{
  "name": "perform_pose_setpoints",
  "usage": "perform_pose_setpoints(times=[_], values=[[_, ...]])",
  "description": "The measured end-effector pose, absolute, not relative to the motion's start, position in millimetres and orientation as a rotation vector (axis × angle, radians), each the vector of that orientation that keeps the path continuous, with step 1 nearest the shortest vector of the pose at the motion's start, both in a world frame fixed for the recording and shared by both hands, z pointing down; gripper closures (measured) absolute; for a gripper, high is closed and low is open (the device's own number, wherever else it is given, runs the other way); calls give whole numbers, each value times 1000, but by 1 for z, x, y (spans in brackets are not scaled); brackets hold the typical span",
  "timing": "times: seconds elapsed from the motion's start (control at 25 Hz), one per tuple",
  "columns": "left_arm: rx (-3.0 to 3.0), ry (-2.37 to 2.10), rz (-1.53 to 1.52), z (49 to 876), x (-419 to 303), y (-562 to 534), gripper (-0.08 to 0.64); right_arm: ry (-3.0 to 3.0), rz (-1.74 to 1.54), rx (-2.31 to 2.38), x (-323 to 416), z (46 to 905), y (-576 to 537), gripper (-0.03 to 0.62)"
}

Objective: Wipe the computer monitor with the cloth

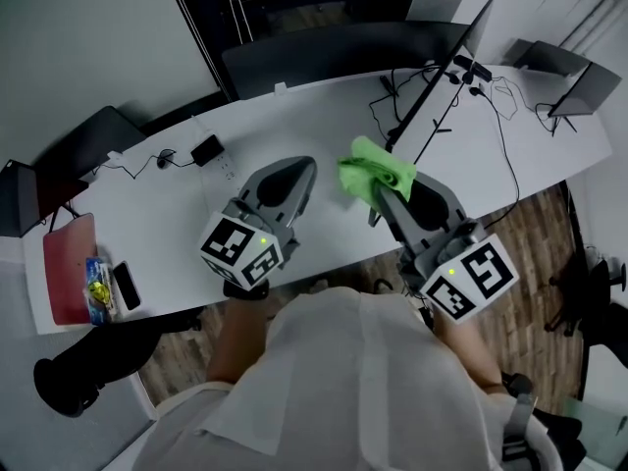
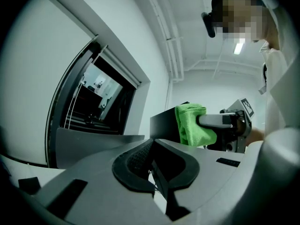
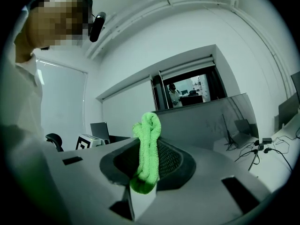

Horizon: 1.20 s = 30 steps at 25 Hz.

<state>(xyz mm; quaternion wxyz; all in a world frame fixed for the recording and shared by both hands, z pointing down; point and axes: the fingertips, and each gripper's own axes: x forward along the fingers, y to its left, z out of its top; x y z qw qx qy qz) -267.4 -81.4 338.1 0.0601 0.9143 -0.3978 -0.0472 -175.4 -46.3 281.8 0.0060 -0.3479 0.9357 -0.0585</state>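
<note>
A bright green cloth (image 1: 376,170) is bunched in my right gripper (image 1: 379,190), which is shut on it above the white desk (image 1: 177,214). In the right gripper view the cloth (image 3: 146,149) stands up as a folded roll between the jaws. The monitor (image 1: 440,75) stands edge-on, thin and dark, just beyond the cloth at the desk's right. My left gripper (image 1: 297,173) hovers to the left of the cloth, shut, with nothing in it. The left gripper view shows its jaws (image 2: 152,161) closed and the cloth (image 2: 191,124) held by the right gripper (image 2: 224,121) beyond.
A grey partition (image 1: 343,52) runs behind the desk. Cables and a black power adapter (image 1: 207,149) lie on the desk. An open laptop (image 1: 572,84) sits far right. A red folder (image 1: 67,281) and a phone (image 1: 126,286) lie at the left end.
</note>
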Motion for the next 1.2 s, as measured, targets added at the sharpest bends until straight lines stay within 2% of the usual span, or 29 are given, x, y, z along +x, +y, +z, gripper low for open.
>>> perform_pose_setpoints(times=[1.2], values=[[2766,-1107,-66,368,-240,-74,543,2998,-273,-1219,-161,380,-43,520]])
